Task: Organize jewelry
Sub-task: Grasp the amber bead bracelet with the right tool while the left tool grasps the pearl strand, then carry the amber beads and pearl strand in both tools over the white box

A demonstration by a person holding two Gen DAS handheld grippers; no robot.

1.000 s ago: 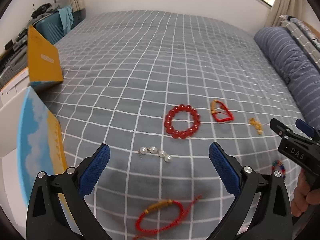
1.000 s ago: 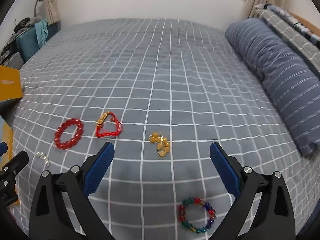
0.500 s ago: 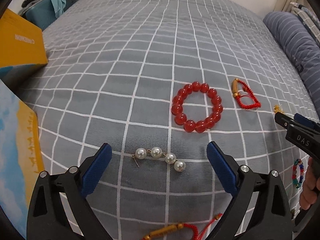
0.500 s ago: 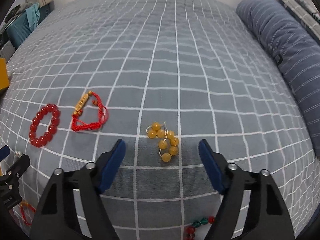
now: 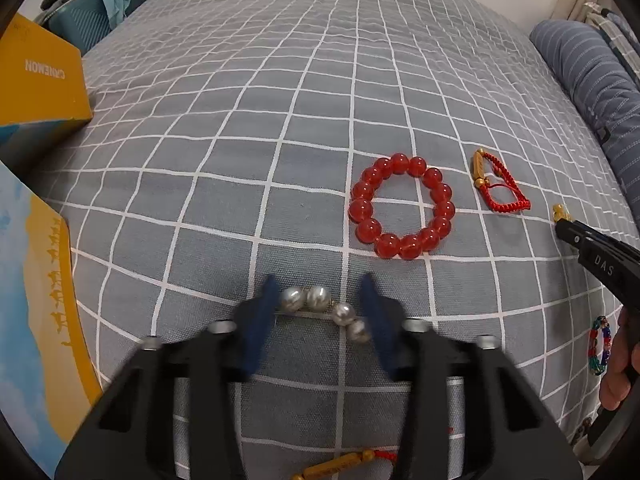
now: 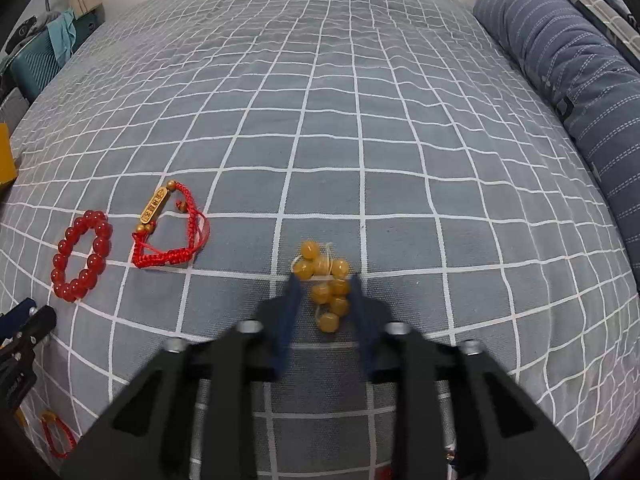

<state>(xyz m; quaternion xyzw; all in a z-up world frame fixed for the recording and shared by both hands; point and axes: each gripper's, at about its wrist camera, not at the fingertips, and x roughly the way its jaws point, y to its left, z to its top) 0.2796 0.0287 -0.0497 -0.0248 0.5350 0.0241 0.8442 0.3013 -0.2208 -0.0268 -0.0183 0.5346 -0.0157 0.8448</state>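
Note:
On the grey checked bedsheet (image 5: 280, 120) lies a short pearl strand (image 5: 318, 298). My left gripper (image 5: 319, 281) is closing on it, and its blurred blue pads touch both ends. In the right wrist view a cluster of amber beads (image 6: 324, 268) sits between the jaws of my right gripper (image 6: 325, 280), which is also closing, pads against the beads. A red bead bracelet (image 5: 400, 208) and a red cord bracelet with a gold tube (image 5: 500, 184) lie beyond. A multicoloured bead bracelet (image 5: 599, 346) lies at the right by a hand.
A yellow box (image 5: 36, 80) and a blue-and-yellow lid (image 5: 36, 300) stand at the left edge. A striped blue pillow (image 6: 560, 60) runs along the right. A second red cord bracelet (image 5: 344, 464) lies under the left gripper. A teal suitcase (image 5: 84, 20) is beside the bed.
Both grippers dropped toward the sheet and their jaws narrowed from wide open: the left around the pearl strand, the right around the amber beads.

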